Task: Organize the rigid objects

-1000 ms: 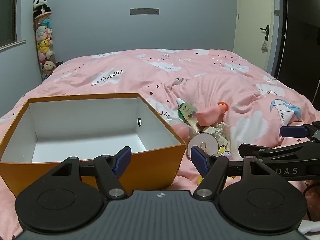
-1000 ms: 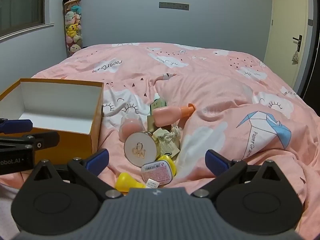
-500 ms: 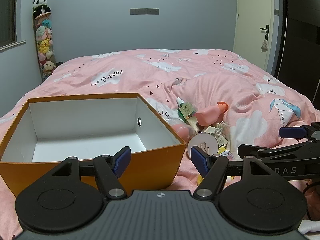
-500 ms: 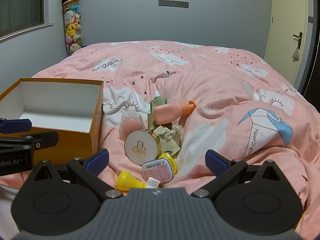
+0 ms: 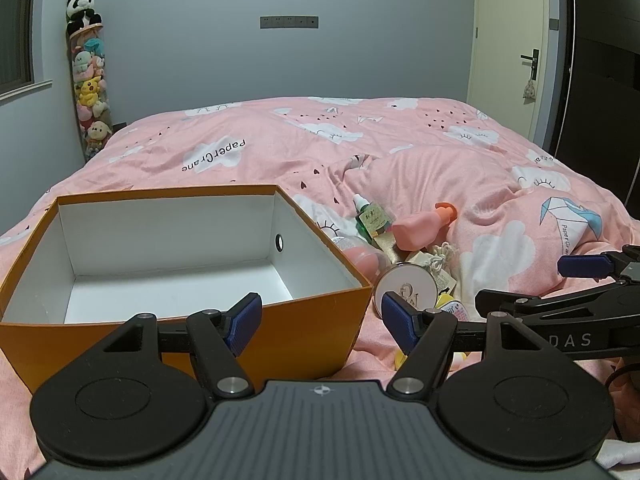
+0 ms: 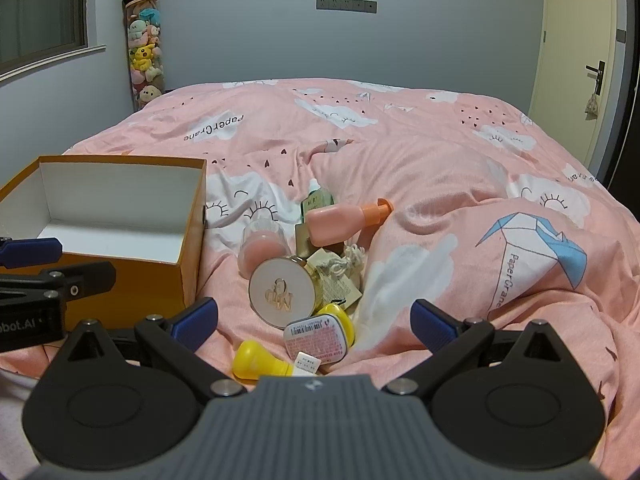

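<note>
An empty orange box (image 5: 172, 208) with a white inside stands on the pink bed; it also shows in the right wrist view (image 6: 188, 248). Right of it lies a pile: a pink pump bottle (image 6: 340, 220), a green dropper bottle (image 6: 318, 200), a pink jar (image 6: 262, 246), a round white compact (image 6: 282, 292), a small labelled tin (image 6: 316, 338) and a yellow bottle (image 6: 256, 362). My left gripper (image 5: 322, 318) is open and empty at the box's near right corner. My right gripper (image 6: 314, 322) is open and empty, just short of the tin.
The pink quilt (image 6: 440, 160) is rumpled, with a raised fold right of the pile. A tube of plush toys (image 6: 144, 52) stands by the far wall. A door (image 6: 576, 60) is at the far right.
My right gripper has moved forward and slightly down toward the pile, so the objects look nearer. The left gripper has hardly moved.
</note>
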A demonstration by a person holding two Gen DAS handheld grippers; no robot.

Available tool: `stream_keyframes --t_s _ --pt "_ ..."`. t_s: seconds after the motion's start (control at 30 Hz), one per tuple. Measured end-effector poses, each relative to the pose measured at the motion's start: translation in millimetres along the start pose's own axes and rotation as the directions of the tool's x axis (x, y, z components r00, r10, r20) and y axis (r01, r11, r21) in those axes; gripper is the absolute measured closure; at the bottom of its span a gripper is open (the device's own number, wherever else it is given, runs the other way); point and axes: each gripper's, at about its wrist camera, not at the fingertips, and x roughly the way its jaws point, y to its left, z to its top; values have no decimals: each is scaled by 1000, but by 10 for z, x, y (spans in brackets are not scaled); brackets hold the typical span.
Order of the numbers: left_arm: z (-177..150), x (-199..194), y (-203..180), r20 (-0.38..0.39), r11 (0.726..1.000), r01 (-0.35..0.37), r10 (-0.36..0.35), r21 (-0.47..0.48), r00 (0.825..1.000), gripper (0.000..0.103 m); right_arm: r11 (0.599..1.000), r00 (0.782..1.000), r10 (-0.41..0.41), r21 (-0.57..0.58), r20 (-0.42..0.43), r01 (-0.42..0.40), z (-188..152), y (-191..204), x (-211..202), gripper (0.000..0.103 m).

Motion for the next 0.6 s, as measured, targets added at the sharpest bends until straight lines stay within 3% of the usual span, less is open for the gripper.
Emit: stream_keyframes --t_s 0.6 --pt "0 1 1 -1 1000 1 -1 1 1000 22 1000 1000 3 7 -6 -3 -11 -5 26 3"
